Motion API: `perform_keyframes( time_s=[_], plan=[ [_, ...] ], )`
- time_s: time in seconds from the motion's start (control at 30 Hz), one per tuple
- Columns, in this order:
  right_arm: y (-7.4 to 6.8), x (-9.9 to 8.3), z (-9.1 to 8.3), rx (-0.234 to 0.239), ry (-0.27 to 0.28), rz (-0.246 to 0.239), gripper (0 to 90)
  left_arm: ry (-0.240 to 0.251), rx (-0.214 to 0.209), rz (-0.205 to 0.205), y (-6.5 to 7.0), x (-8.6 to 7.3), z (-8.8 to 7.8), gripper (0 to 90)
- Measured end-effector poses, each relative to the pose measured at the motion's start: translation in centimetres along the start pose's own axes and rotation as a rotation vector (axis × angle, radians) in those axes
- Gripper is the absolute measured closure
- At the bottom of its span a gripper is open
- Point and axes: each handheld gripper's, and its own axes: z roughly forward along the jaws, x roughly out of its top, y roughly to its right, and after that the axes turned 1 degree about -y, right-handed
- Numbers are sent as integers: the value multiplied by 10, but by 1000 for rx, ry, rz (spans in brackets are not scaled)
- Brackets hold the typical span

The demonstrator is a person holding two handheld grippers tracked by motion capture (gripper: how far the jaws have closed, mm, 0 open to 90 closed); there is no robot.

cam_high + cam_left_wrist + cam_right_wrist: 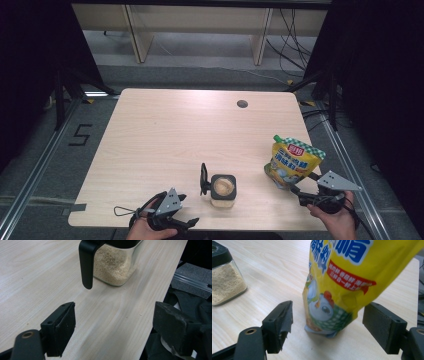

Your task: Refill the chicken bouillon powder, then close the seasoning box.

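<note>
A square glass jar [223,190] of beige granules, with a black lid and a black side handle, stands near the table's front edge. My left gripper [187,209] sits just left of it at the front edge, open, with bare tabletop between its jaws [115,315]; the jar [115,265] is a little beyond them. A yellow stand-up pouch [292,162] with blue lettering and a chicken picture leans at the right. My right gripper [297,194] is open, and the pouch's base [329,312] stands between its jaws [328,320] without touching either pad. The jar [224,280] shows at far left.
The light wooden table [175,130] has a round cable hole [242,104] near its far edge. Its front edge runs close under both hands. Dark floor with a taped "5" [80,135] lies to the left, and wooden furniture legs and cables stand beyond the table.
</note>
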Motion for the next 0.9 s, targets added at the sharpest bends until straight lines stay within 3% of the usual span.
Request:
perform_keyframes(
  time_s=[0.1,0.13,0.2,0.23,0.27,0.3,0.4,0.43,0.53,0.57,0.63,0.67,0.7,0.77,0.8,0.83,0.9],
  plan=[
    [-4,-2,-3,-9,-25,25,253,5,9,-1,0,1,-1,182],
    [-2,-3,-3,-12,-23,-5,252,9,3,-4,-1,1,0,182],
    [-7,-5,-5,-9,-44,28,250,17,3,-5,-2,2,-1,182],
    [-5,-5,-5,-12,-38,-8,248,25,-2,-20,-1,2,-1,182],
    [-6,-6,-5,4,-44,4,247,31,4,-23,-1,3,-1,182],
    [-10,-7,-7,-3,-59,34,247,4,13,6,-4,3,-3,182],
    [-7,-10,-7,11,-58,-6,244,17,10,2,-5,5,-3,182],
    [-11,-11,-8,10,-72,33,243,31,12,5,-5,6,-3,182],
    [-14,-13,-9,20,-84,39,242,24,26,-20,-7,6,-5,182],
    [-12,-13,-9,10,-78,4,239,31,29,-31,-7,6,-5,182],
    [-16,-14,-10,10,-98,27,239,34,44,-31,-9,6,-5,180],
    [-16,-15,-10,11,-99,16,239,21,41,-28,-11,7,-7,179],
    [-14,-15,-10,7,-85,-23,240,33,61,-35,-11,7,-7,179],
    [-15,-14,-10,-1,-99,-33,240,37,58,-39,-14,7,-8,178],
    [-15,-15,-9,6,-103,-25,239,59,64,-72,-14,7,-7,177],
    [-19,-15,-11,2,-120,12,240,53,73,-71,-15,7,-8,177],
    [-15,-15,-9,19,-99,-24,242,63,88,-79,-17,7,-8,184]
  ],
)
